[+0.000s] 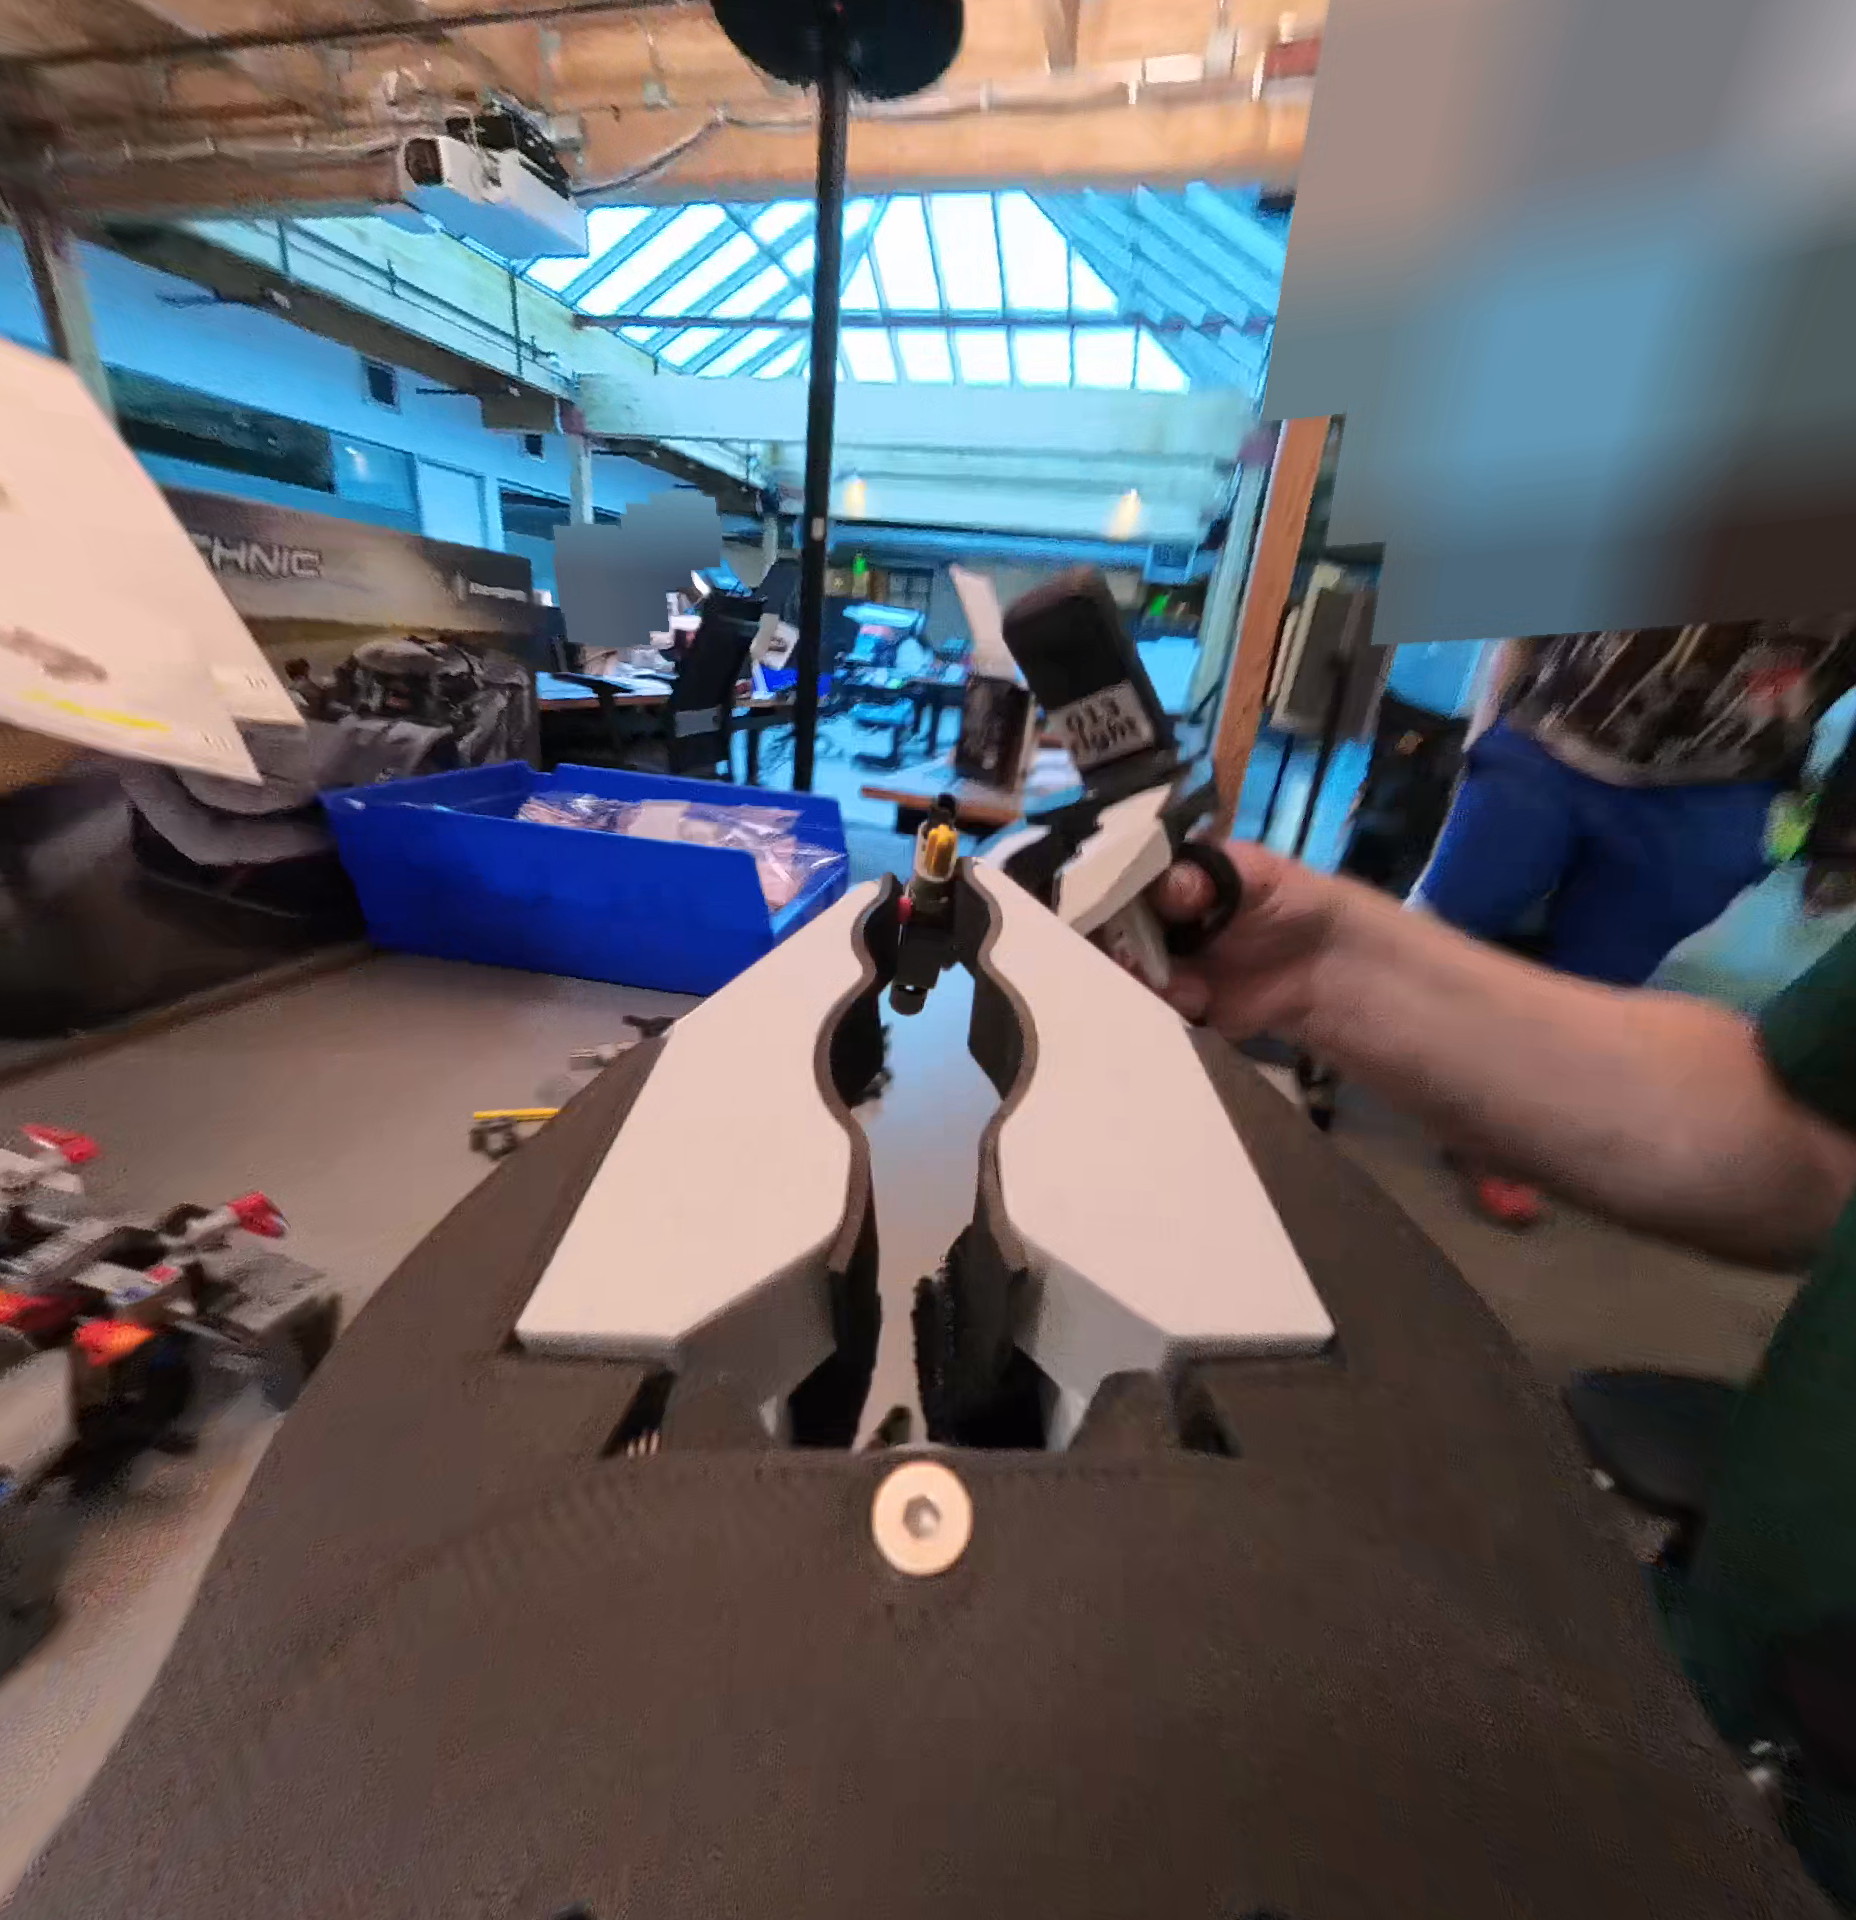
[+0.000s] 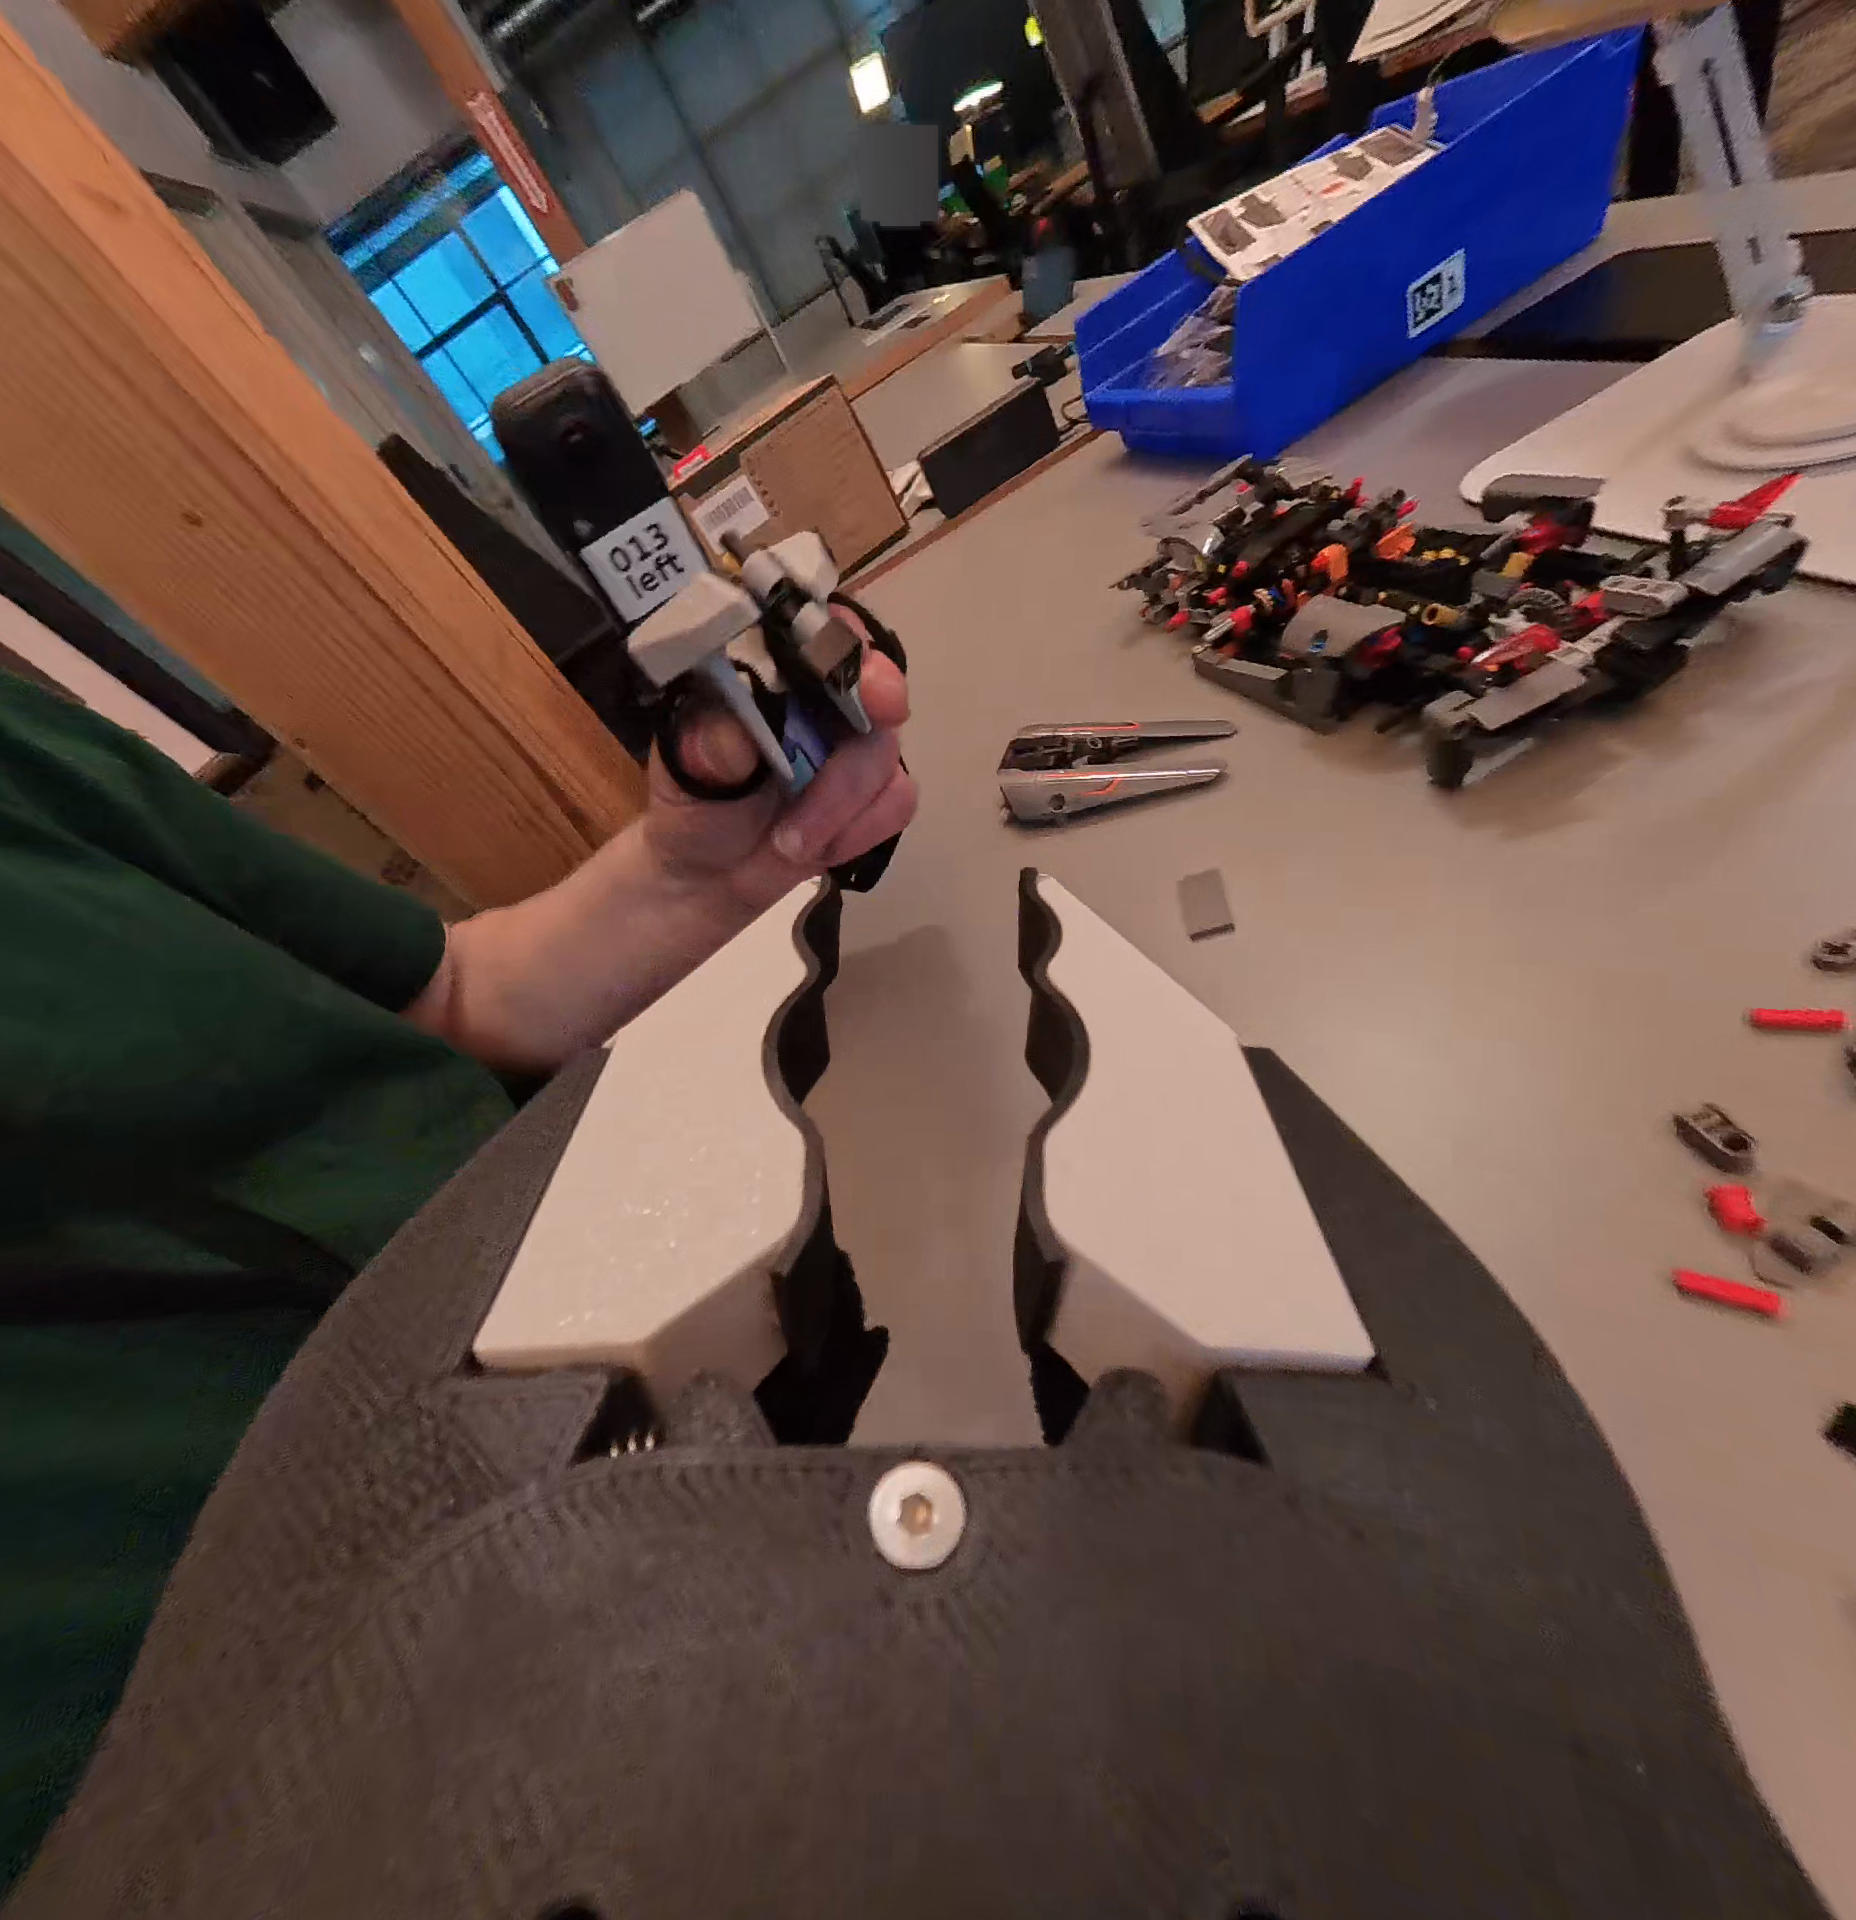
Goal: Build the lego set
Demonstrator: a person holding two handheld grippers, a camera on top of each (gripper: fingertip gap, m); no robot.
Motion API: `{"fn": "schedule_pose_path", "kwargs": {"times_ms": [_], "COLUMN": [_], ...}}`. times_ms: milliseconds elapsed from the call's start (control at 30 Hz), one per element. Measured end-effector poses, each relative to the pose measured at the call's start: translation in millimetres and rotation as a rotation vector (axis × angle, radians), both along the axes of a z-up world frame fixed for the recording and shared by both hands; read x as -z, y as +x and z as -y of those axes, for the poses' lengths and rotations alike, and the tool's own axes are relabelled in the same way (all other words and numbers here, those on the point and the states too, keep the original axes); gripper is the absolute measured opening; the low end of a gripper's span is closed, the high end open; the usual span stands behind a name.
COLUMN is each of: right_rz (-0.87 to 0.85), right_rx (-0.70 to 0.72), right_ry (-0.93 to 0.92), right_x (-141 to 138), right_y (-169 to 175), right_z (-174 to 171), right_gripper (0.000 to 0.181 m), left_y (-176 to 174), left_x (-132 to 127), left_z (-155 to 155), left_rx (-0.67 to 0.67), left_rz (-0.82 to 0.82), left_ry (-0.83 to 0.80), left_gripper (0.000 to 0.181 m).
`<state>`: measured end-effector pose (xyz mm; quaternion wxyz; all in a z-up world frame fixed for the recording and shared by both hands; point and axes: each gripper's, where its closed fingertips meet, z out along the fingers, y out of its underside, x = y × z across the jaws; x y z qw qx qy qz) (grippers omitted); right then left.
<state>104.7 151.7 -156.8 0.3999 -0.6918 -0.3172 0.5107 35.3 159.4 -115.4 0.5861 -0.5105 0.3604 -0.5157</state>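
The left gripper [image 1: 929, 904] is clamped at its tips on a small lego piece [image 1: 926, 914] with a yellow part on top, held up off the table [image 1: 384, 1039]. The right gripper [image 2: 929, 894] stands wide and holds nothing. The part-built lego car [image 2: 1443, 603] lies on the table, a blue bin [image 2: 1350, 301] behind it.

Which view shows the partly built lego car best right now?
The right wrist view: the lego car lies whole and fairly sharp on the grey table. The left wrist view catches only a blurred part at its left edge.
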Motion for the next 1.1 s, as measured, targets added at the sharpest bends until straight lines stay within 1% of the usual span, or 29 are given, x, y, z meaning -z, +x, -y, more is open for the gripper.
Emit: {"fn": "schedule_pose_path", "kwargs": {"times_ms": [100,167,233,300,400,500,567,667,733,833,967,1033,1100], "right_rz": [-0.006,0.015,0.05,0.121,0.389,0.584,0.676,0.793,0.819,0.789,0.723,0.734,0.778], "right_rx": [0.014,0.02,0.019,0.021,0.019,-0.073,-0.135,-0.22,-0.25,-0.263,-0.228,-0.214,-0.186], "right_ry": [-0.007,-0.016,-0.002,0.047,0.158,0.264,0.321,0.396,0.428,0.427,0.345,0.319,0.31], "right_x": [4,12,19,27,60,89,105,123,126,123,116,121,131], "right_y": [8,11,13,14,18,14,10,3,-3,-17,-45,-55,-58], "right_z": [4,5,6,6,1,5,4,3,2,2,-2,-5,-11], "right_gripper": [0.032,0.033,0.034,0.03,0.033,0.033,0.035,0.033,0.029,0.029,0.027,0.024,0.016], "left_y": [-10,-13,-12,-9,-3,2,7,12,13,10,1,-3,-5], "left_x": [-2,0,4,12,31,53,59,68,74,77,71,70,69], "left_z": [-12,-18,-18,-20,-19,-20,-16,-15,-16,-19,-29,-31,-33], "left_rx": [0.05,0.051,0.049,0.017,-0.053,-0.091,-0.067,-0.062,-0.068,-0.08,-0.113,-0.126,-0.138], "left_rz": [0.122,0.149,0.132,0.046,-0.178,-0.37,-0.402,-0.422,-0.443,-0.461,-0.412,-0.404,-0.401], "left_ry": [-0.141,-0.175,-0.172,-0.132,0.01,0.121,0.149,0.153,0.158,0.168,0.131,0.123,0.118], "left_gripper": [0.008,0.007,0.008,0.008,0.008,0.008,0.008,0.008,0.008,0.008,0.008,0.008,0.008]}}
